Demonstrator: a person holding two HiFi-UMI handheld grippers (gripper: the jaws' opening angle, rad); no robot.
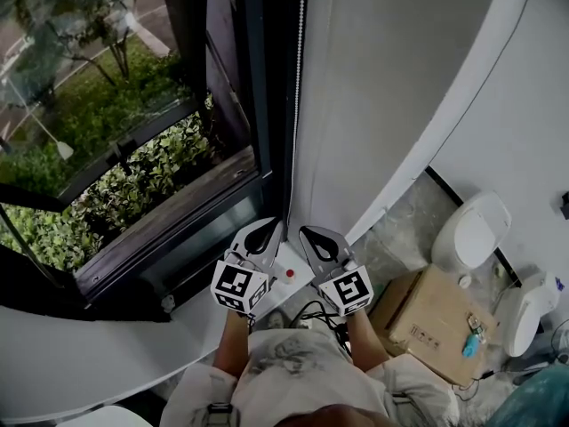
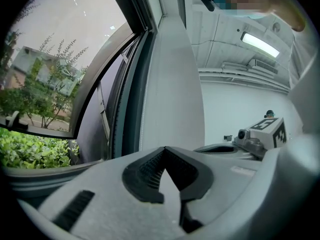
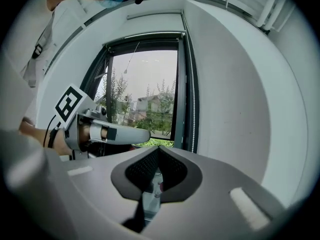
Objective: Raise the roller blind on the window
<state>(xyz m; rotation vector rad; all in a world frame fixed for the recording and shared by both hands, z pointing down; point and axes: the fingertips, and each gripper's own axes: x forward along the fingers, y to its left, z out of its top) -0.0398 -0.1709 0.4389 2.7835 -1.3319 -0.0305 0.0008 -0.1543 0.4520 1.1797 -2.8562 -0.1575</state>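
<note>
Overhead, the roller blind (image 3: 152, 34) shows only as a thin pale bar across the head of the window, if I read it rightly. Its bead chain (image 1: 298, 105) hangs straight down the dark frame. Left of the chain the glass (image 1: 98, 123) lies bare, with no fabric over it down to the sill. Right of the chain rises the curved white wall (image 1: 400, 78).

The chain's lower end comes down between the 2 grippers. The left gripper (image 1: 271, 229) sits just left of it and the right gripper (image 1: 309, 235) just right of it, and neither appears to touch it. Both gripper views show the fingers clenched tip to tip with nothing between them. In the right gripper view the beads run off to the side of the fingers, not through them. Just below the chain's end a small red button (image 1: 290, 274) sits on the white sill (image 1: 89, 372). A cardboard box (image 1: 431, 318) stands on the floor well to the chain's right.

My judgement is that the blind already lies as the task wants, rolled up with the pane uncovered, though 1 moment cannot say what raised it. Empty clenched fingers on either side of the chain suggest no pull is in hand. Any further work on the chain would call for 1 pair of fingers to part, close on a single strand and draw it down steadily, since the beads are thin and could slip.
</note>
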